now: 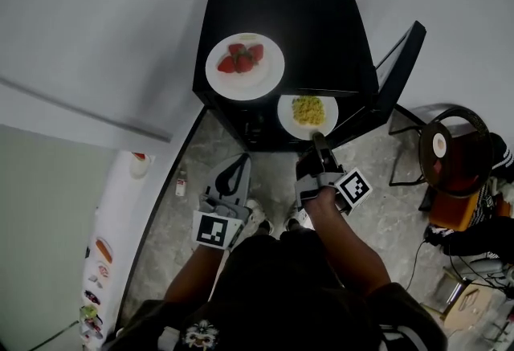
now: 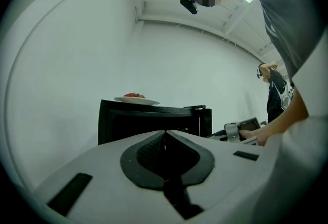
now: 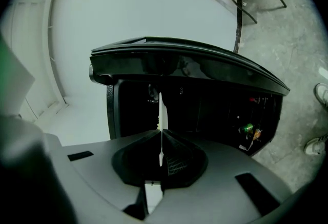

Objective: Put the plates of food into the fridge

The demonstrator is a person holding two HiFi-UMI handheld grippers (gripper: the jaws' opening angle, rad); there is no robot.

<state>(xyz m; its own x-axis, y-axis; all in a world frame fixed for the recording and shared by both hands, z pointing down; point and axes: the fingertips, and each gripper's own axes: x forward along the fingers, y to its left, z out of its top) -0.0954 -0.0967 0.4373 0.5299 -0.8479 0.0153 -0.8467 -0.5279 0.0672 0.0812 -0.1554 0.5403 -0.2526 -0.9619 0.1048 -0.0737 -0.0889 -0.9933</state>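
My right claw (image 1: 320, 139) is clamped on the thin rim of a round white plate of yellow food (image 1: 307, 115), just ahead at the open black fridge (image 1: 321, 28). My left claw (image 1: 238, 166) is closed, empty. A glossy plate of strawberries (image 1: 245, 66) sits on the fridge top beyond it.

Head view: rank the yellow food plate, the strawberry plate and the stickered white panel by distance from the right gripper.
1. Yellow food plate: rim held in the right gripper.
2. Strawberry plate: on top of the fridge, up-left.
3. Stickered white panel: far lower left.
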